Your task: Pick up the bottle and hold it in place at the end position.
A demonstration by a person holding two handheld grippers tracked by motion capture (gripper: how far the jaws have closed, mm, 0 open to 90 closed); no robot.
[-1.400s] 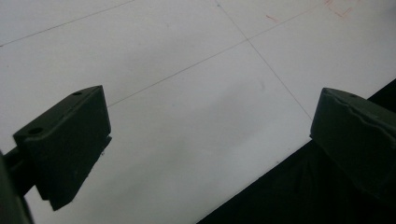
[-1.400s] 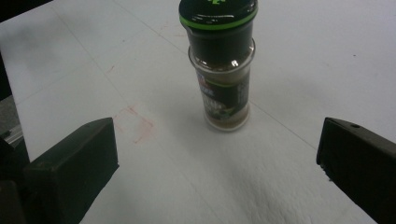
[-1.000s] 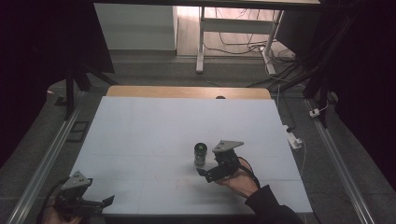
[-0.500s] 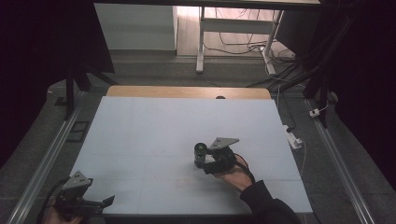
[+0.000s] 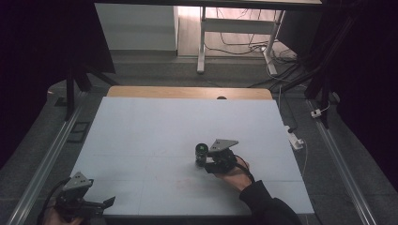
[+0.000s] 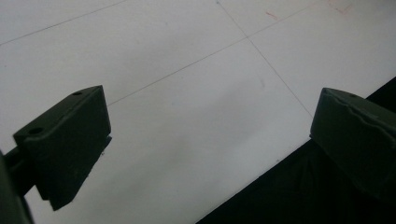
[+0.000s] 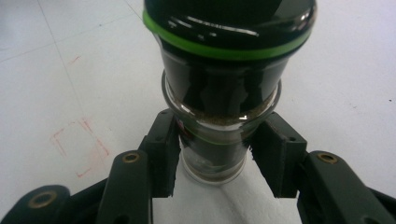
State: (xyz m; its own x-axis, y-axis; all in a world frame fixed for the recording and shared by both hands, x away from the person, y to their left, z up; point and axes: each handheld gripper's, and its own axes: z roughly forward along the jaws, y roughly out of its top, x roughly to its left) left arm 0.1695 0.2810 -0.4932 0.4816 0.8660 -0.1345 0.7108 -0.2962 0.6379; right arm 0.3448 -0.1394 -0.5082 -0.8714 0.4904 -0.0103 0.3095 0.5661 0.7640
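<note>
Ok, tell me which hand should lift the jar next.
Right. The right gripper has just closed its fingers around the jar; the left gripper sits open at the table's near-left corner, far away.

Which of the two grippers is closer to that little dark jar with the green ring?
The right. The right gripper has just closed its jaws around the jar at mid-table. The left gripper hangs open at the table's near left corner, far from it.

No legible txt anywhere.

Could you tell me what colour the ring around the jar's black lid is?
Bright green ring; clearest in the right gripper view.
</note>
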